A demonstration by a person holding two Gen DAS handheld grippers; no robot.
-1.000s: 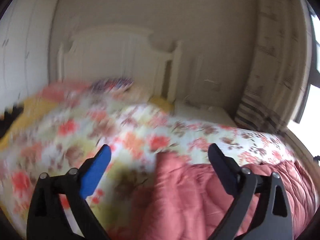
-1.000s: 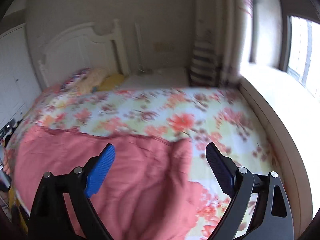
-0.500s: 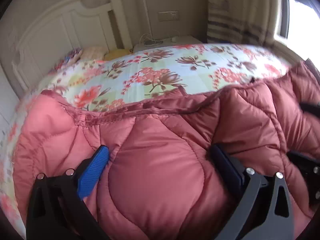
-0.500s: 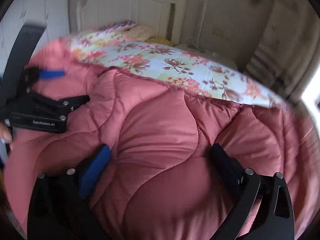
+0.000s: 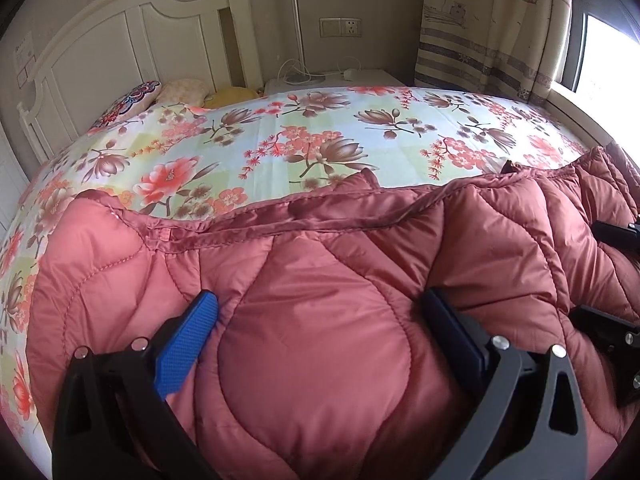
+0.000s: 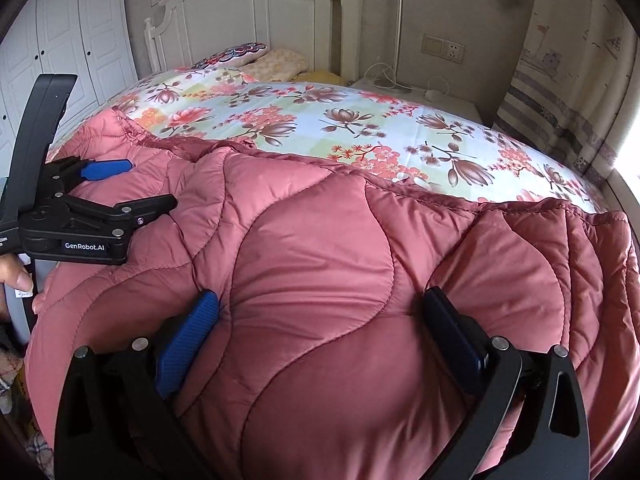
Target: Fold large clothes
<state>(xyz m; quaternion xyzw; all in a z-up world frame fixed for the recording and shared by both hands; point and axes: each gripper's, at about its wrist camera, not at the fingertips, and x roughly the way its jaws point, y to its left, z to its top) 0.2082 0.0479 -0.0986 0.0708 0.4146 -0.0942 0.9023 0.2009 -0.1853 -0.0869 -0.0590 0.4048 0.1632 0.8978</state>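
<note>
A dusty-pink quilted down coat [image 5: 320, 360] lies spread over the near part of a bed with a floral sheet [image 5: 320, 128]. My left gripper [image 5: 319, 300] is open, both fingers sunk into the padding with a puffy panel bulging between them. In the right wrist view the coat [image 6: 320, 240] fills the foreground. My right gripper [image 6: 320, 296] is open too, wide across another padded panel. The left gripper [image 6: 150, 183] shows there from the side, resting on the coat to the left. The right gripper [image 5: 583, 269] appears at the right edge of the left wrist view.
A white headboard [image 6: 248, 20] and pillows [image 6: 240, 54] stand at the far end of the bed. A nightstand [image 5: 332, 78] with cables, a wall socket [image 5: 340, 27] and a curtain [image 5: 492, 20] lie beyond. White wardrobe doors [image 6: 72, 40] are on the left. A hand [image 6: 16, 280] holds the left gripper.
Both grippers came down from above the bed onto the coat, which now fills the foreground. Over the last half second neither has moved.
</note>
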